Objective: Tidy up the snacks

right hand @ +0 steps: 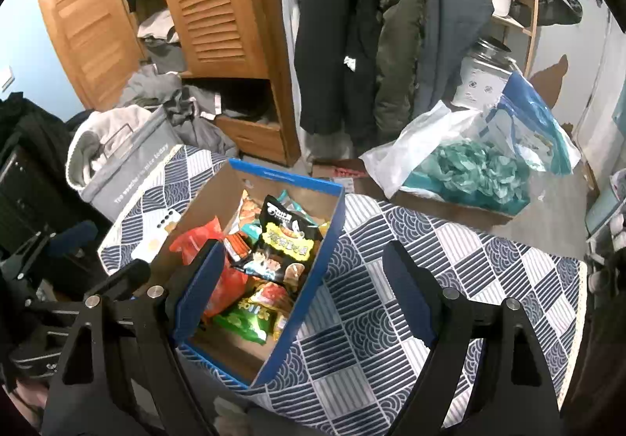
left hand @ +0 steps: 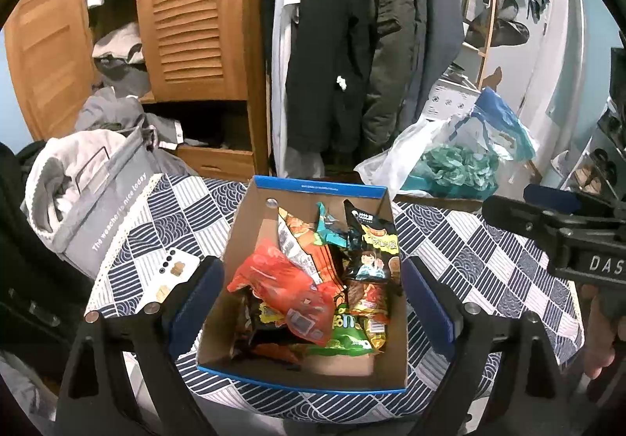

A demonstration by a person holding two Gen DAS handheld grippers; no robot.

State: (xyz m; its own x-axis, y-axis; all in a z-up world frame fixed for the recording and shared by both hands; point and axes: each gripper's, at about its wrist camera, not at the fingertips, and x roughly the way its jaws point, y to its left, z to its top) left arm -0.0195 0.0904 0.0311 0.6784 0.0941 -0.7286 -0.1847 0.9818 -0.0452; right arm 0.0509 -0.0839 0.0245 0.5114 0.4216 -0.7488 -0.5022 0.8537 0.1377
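A cardboard box with a blue rim (left hand: pixel 301 383) stands on the checked tablecloth and holds a heap of snack packets. A red packet (left hand: pixel 281 287) lies on top, with a black cartoon packet (left hand: pixel 371 248) to its right. A green packet (left hand: pixel 344 334) lies near the front, and orange packets (left hand: pixel 301 236) lean at the back. My left gripper (left hand: pixel 312 264) hangs open above the box with a finger on either side and grips nothing. My right gripper (right hand: pixel 302 247) is open over the box's right wall (right hand: pixel 309 303), also empty. The black packet (right hand: pixel 285 244) lies beyond it.
A white phone (left hand: pixel 172 275) lies on the cloth left of the box. A grey fabric bin (left hand: pixel 101 217) stands at the table's left edge. Plastic bags with teal stuffing (left hand: pixel 457 162) sit behind the table. Bare cloth (right hand: pixel 450 260) stretches right of the box.
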